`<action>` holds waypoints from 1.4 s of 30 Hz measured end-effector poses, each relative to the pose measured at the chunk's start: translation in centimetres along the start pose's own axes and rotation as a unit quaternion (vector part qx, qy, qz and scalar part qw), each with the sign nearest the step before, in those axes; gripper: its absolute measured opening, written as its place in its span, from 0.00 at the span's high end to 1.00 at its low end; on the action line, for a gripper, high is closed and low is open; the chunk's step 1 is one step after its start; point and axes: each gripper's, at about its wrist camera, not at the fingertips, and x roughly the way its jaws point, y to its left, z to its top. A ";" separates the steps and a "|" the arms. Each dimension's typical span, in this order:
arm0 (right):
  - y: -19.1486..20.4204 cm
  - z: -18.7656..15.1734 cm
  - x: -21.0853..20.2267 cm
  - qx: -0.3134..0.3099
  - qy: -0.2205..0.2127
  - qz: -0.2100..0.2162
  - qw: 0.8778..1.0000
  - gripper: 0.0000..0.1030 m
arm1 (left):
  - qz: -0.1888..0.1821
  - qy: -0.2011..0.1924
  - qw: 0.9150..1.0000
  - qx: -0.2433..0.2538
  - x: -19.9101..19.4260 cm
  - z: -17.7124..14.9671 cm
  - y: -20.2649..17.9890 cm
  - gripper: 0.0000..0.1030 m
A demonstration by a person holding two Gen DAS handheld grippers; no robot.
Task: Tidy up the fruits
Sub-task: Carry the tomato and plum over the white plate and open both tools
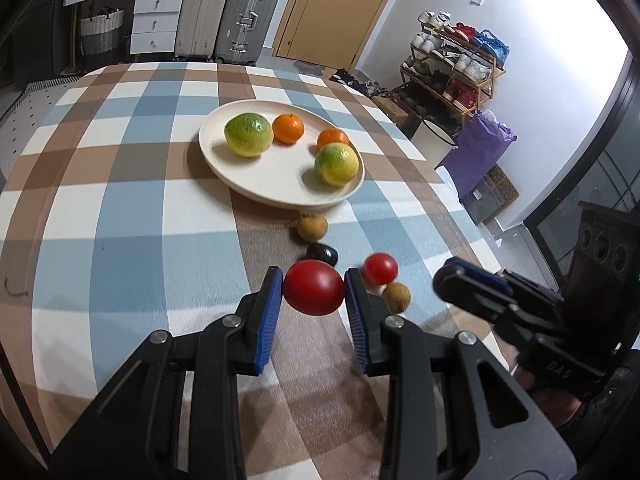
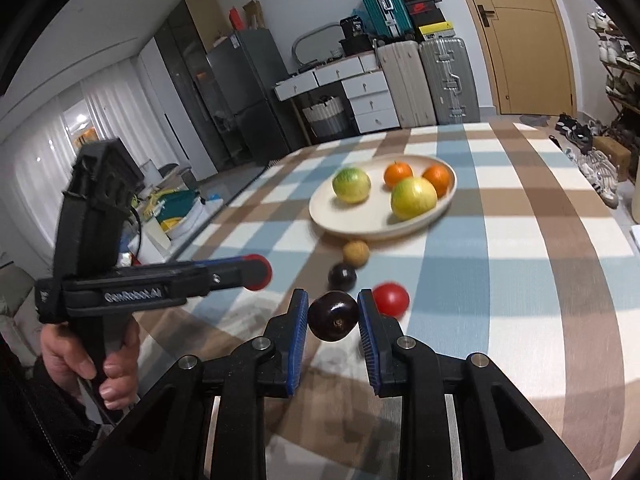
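Observation:
My left gripper [image 1: 314,280] is shut on a large red tomato [image 1: 314,292], held just above the checked tablecloth. My right gripper [image 2: 333,304] is shut on a dark plum [image 2: 333,318], also lifted off the cloth. Ahead lies a cream plate [image 1: 280,196] with two green-yellow citrus fruits [image 1: 248,135] and two oranges [image 1: 288,129]. Between the plate and the grippers lie a brown round fruit [image 1: 313,226], another dark plum [image 1: 322,254], a small red tomato [image 1: 380,268] and a second brown fruit [image 1: 397,297]. The right gripper [image 1: 472,284] shows at the right of the left wrist view.
The table's right edge [image 1: 440,184] drops to a floor with a purple bag [image 1: 480,148] and a shoe rack [image 1: 452,68]. Suitcases [image 1: 224,12] and white drawers [image 1: 156,20] stand beyond the far edge. A hand [image 2: 92,356] holds the left gripper's handle.

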 end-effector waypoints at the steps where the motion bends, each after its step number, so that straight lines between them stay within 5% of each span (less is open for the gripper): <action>1: -0.1 0.4 0.0 0.001 -0.002 0.004 1.000 0.75 | 0.000 0.000 1.000 0.000 0.1 0.4 0.1 0.72; 25: -4.8 10.6 6.0 0.023 0.000 0.053 0.998 0.75 | -0.006 0.008 1.000 0.007 7.8 12.5 1.1 0.72; 42: -9.3 14.0 11.5 0.064 0.026 0.051 0.996 0.75 | 0.007 0.038 0.999 0.028 14.1 16.3 1.9 0.72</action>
